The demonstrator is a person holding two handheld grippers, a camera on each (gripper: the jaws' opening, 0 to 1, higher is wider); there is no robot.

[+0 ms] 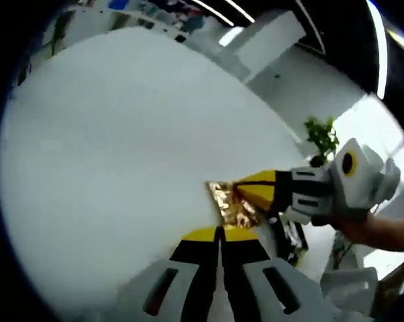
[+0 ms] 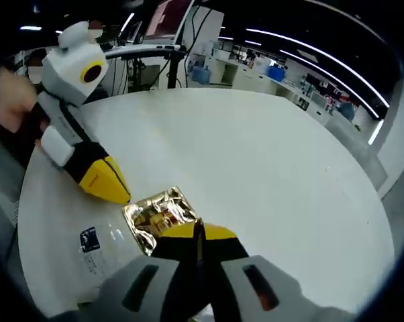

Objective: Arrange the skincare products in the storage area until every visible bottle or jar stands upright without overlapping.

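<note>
A crinkled gold foil sachet (image 1: 232, 204) (image 2: 158, 216) lies on the white table (image 1: 121, 134) (image 2: 269, 154). In the right gripper view my right gripper (image 2: 198, 233) has its yellow tips together over the sachet's near edge, shut on it. In the left gripper view that right gripper (image 1: 239, 191) comes in from the right onto the sachet's far side. My left gripper (image 1: 219, 231) (image 2: 123, 196) is shut, its tip touching a corner of the sachet. Whether it pinches the foil is hidden.
A pale flat packet with a small dark label (image 2: 89, 240) lies by the sachet near the table edge. A hand (image 1: 380, 231) (image 2: 14, 107) holds each gripper. A green plant (image 1: 321, 137) stands beyond the table. Desks and monitors (image 2: 172, 20) fill the background.
</note>
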